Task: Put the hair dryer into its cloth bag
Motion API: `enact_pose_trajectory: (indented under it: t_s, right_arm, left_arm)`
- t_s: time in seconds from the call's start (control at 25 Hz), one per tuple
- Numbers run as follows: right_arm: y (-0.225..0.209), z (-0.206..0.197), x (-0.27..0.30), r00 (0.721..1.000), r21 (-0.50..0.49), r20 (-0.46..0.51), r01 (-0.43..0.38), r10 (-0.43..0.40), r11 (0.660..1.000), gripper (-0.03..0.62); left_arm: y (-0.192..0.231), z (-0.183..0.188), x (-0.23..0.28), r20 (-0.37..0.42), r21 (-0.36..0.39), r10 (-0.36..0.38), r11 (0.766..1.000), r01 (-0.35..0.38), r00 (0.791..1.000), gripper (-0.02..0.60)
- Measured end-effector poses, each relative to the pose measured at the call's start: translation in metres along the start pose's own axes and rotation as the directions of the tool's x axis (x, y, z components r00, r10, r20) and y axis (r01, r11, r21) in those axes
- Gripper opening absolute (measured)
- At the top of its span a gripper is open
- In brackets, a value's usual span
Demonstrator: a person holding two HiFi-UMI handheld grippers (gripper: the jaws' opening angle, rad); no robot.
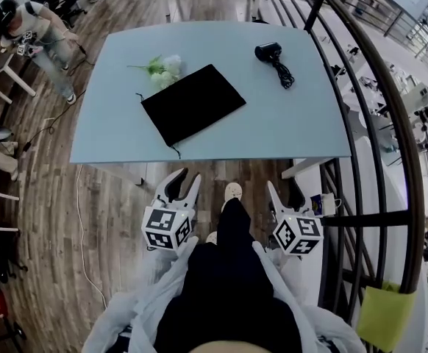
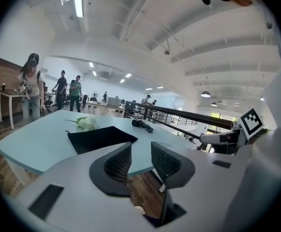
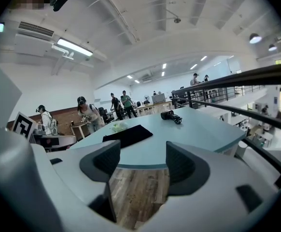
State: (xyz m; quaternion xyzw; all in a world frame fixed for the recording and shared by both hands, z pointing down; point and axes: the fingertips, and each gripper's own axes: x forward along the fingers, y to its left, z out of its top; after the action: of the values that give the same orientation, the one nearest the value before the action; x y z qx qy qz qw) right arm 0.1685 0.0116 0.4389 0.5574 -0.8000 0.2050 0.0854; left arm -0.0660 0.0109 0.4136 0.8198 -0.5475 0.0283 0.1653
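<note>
Hair dryer (image 1: pixel 269 51) apart from cloth bag (image 1: pixel 193 103), flowers (image 1: pixel 162 68) beside; left tongs (image 1: pixel 184 184), right tongs (image 1: pixel 284 191) spread.

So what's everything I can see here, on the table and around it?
table: one, light blue, centre of the head view
cloth bag: one, black, lying flat mid-table
hair dryer: one, black with cord, far right of the table
flowers: one bunch, white and green, by the bag's far side
railing: one, black, right of the table
bystanders: several, beyond the table
left gripper: one, white, jaws apart, empty, short of the table
right gripper: one, white, jaws apart, empty, short of the table
</note>
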Motion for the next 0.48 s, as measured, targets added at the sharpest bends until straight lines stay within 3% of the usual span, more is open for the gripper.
enact_pose_trajectory:
  t_s: [0.48]
  right_arm:
    - [-0.028, 0.043, 0.074, 1.0, -0.019, -0.007, -0.016, 0.016, 1.0, 0.299]
  left_arm:
    - [0.026, 0.034, 0.077, 0.02, -0.005, 0.019, 1.0, -0.018, 1.0, 0.129]
